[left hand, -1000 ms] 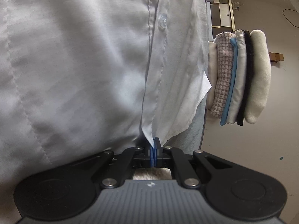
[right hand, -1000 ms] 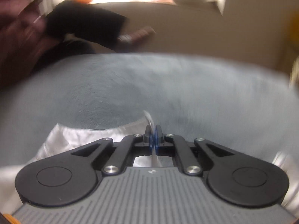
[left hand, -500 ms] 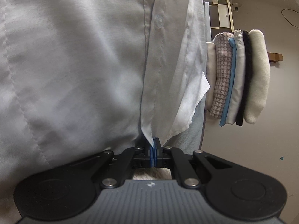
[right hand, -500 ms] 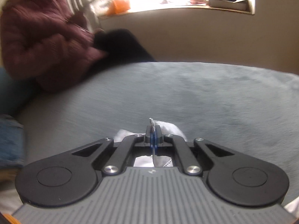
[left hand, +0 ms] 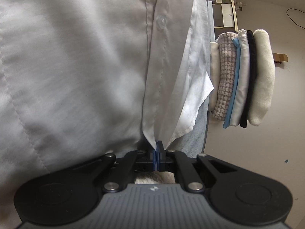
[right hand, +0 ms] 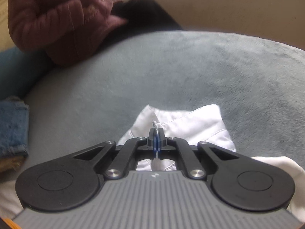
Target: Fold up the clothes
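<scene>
Grey blanket (right hand: 190,66); maroon jacket (right hand: 63,22), perhaps worn.

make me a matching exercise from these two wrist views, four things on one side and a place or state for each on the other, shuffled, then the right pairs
Things
1. white button shirt
2. stack of folded clothes
3. maroon quilted jacket
4. blue jeans

Places or states
A. at the left edge of the right wrist view
B. pinched in the left gripper
C. folded, right of the shirt in the left wrist view
D. top left of the right wrist view

Pairs: 1-B, 2-C, 3-D, 4-A
</scene>
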`<control>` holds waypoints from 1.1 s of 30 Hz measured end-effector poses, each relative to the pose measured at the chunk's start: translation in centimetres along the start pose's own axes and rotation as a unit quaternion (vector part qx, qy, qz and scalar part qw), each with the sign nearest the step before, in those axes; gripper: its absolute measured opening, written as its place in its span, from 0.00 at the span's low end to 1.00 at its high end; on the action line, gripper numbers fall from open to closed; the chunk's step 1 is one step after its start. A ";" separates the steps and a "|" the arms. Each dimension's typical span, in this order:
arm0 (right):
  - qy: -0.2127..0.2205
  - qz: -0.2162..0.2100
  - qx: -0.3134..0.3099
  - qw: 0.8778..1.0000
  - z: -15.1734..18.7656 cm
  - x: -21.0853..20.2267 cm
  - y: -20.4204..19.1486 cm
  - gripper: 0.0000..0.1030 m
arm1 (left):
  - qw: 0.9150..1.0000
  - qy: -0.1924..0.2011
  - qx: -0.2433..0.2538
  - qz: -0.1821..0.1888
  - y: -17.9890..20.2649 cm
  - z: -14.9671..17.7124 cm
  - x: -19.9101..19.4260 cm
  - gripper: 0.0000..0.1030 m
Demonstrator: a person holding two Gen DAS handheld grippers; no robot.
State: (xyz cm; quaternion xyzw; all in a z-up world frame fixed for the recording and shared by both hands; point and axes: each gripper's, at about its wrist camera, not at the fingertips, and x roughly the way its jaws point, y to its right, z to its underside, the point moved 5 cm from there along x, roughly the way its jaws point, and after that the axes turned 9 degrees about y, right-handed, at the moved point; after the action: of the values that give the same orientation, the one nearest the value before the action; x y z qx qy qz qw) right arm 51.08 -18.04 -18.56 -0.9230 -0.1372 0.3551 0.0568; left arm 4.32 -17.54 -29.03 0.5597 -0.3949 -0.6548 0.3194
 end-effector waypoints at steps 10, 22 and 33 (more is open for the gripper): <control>-0.014 0.035 0.022 0.999 0.8 1.9 1.3 0.25 | 1.000 -0.004 -0.001 0.005 -0.1 0.0 0.2 0.03; 0.075 0.015 0.116 0.990 1.7 -16.3 5.2 0.47 | 1.000 -0.005 -0.006 0.008 0.2 -0.1 0.4 0.04; 0.061 0.052 0.303 0.950 19.2 -36.7 7.7 0.60 | 0.999 0.016 -0.002 0.029 2.3 0.5 -0.6 0.54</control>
State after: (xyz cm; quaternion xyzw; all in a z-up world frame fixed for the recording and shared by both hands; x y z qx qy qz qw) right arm 13.80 -36.06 -10.85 -0.8881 0.0291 0.3258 0.3231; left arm 3.90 -18.03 -26.70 0.5576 -0.4046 -0.6372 0.3455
